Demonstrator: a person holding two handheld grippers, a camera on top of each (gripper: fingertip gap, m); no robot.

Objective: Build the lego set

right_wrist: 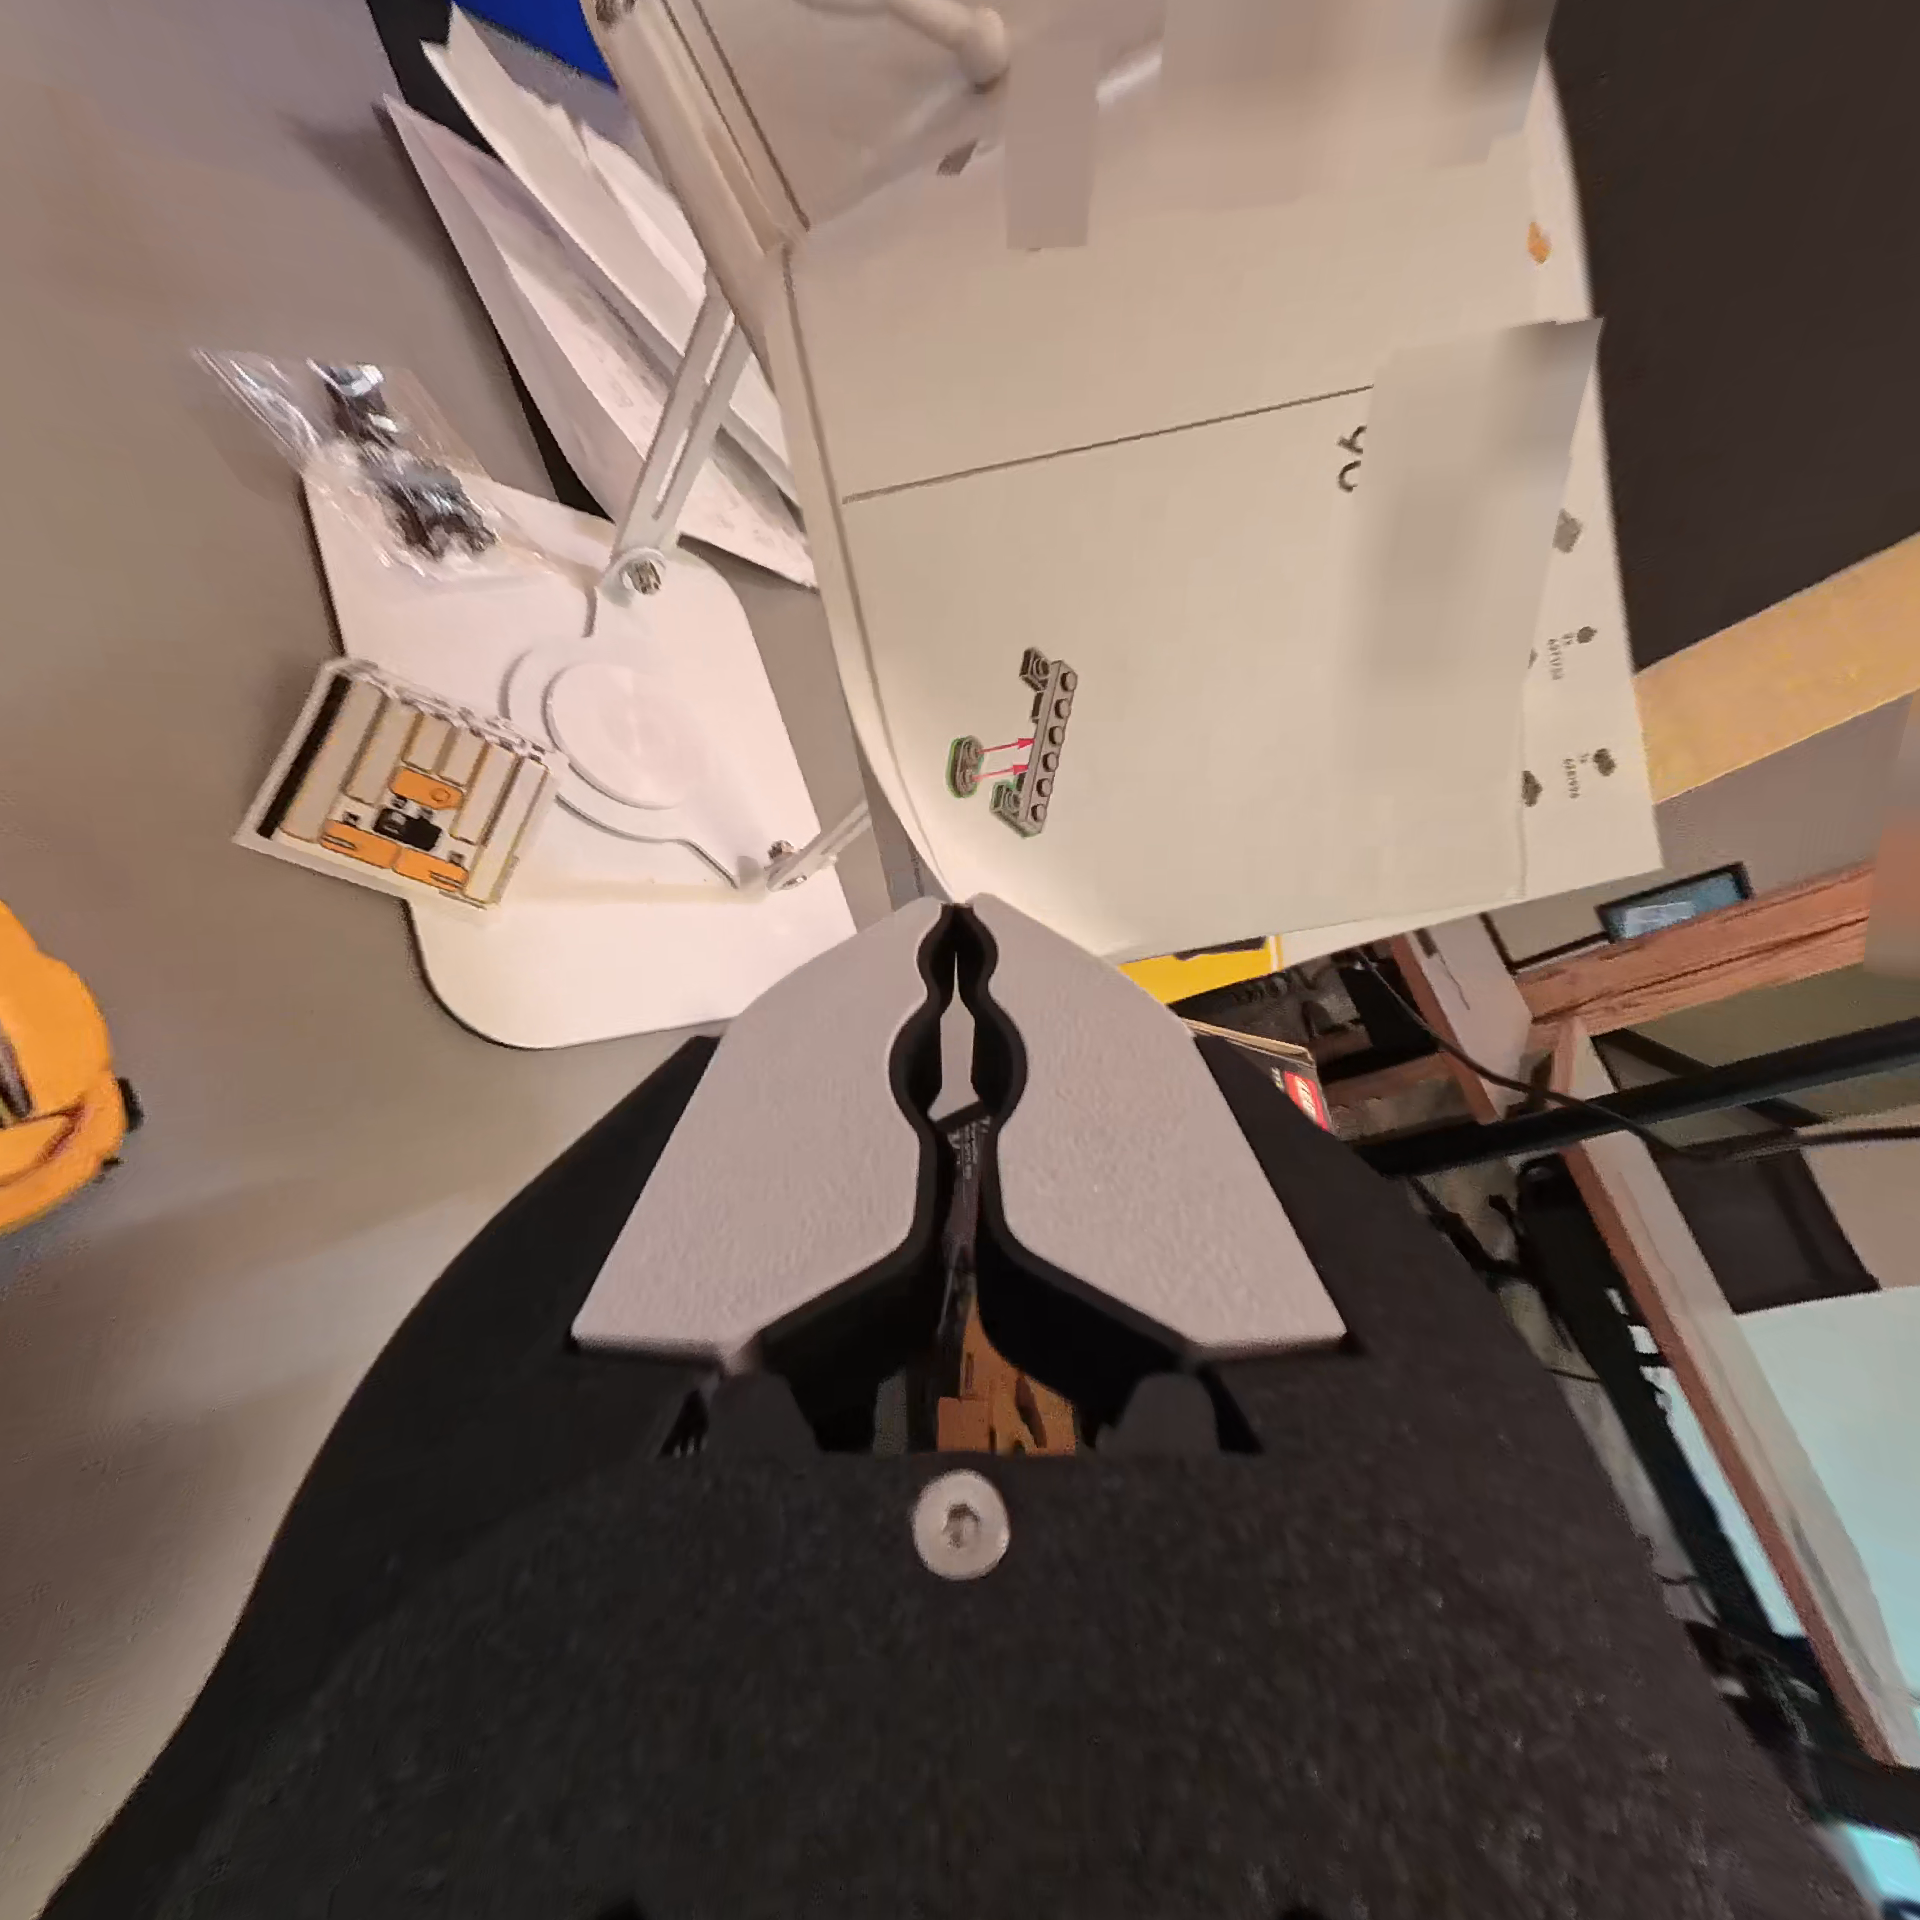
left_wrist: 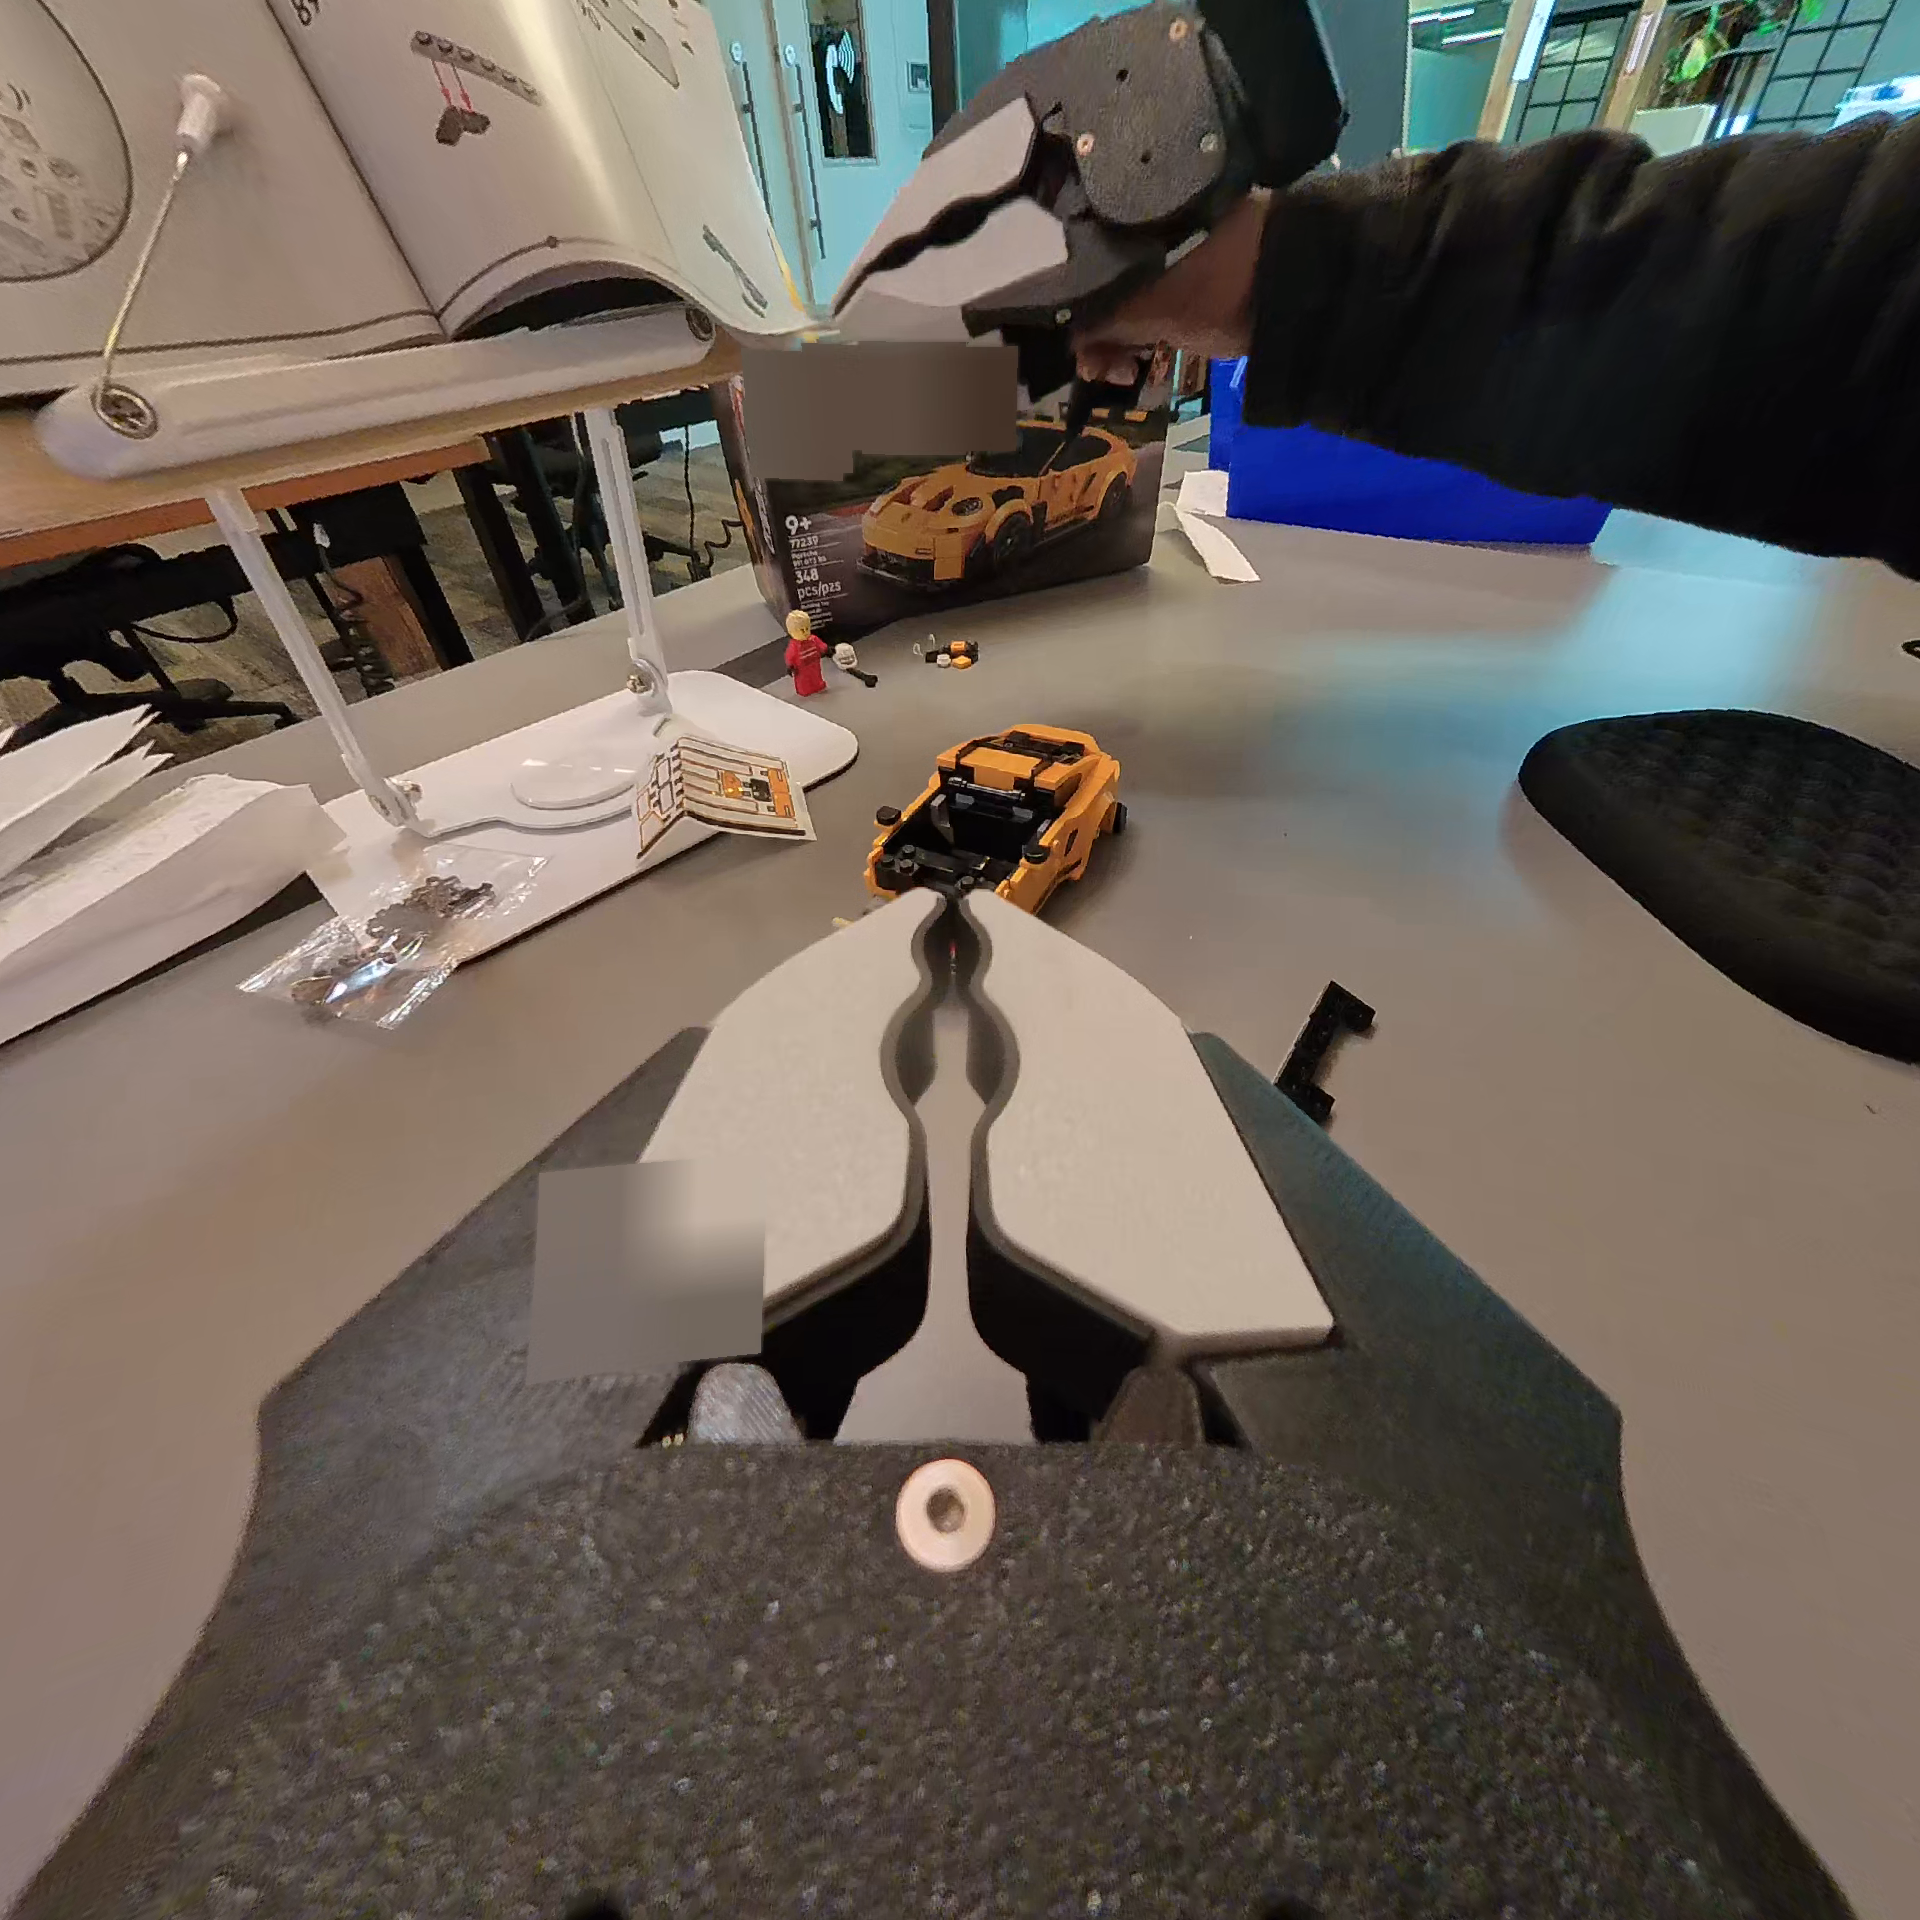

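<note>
The partly built orange and black car [left_wrist: 997, 810] stands on the grey table [left_wrist: 1351, 748], just beyond my left gripper [left_wrist: 951, 906]. That gripper is shut low over the table; a tiny red speck shows between its pads, and I cannot tell what it is. A black plate piece [left_wrist: 1325, 1049] lies to its right. My right gripper [left_wrist: 836, 310] is raised at the open instruction booklet [left_wrist: 499, 156] on its white stand. In the right wrist view the right gripper [right_wrist: 956, 912] is shut on the lower edge of a page [right_wrist: 1195, 623]. The car's edge [right_wrist: 52, 1060] shows at the left.
The set's box [left_wrist: 956, 520], a red minifigure [left_wrist: 805, 652] and small loose pieces [left_wrist: 951, 655] are behind the car. A sticker sheet [left_wrist: 727, 795] and a bag of parts [left_wrist: 384, 935] lie on the stand's base [left_wrist: 623, 769]. A black mat [left_wrist: 1745, 862] lies at the right. The tips of one gripper are about 30 cm away from the tips of the other.
</note>
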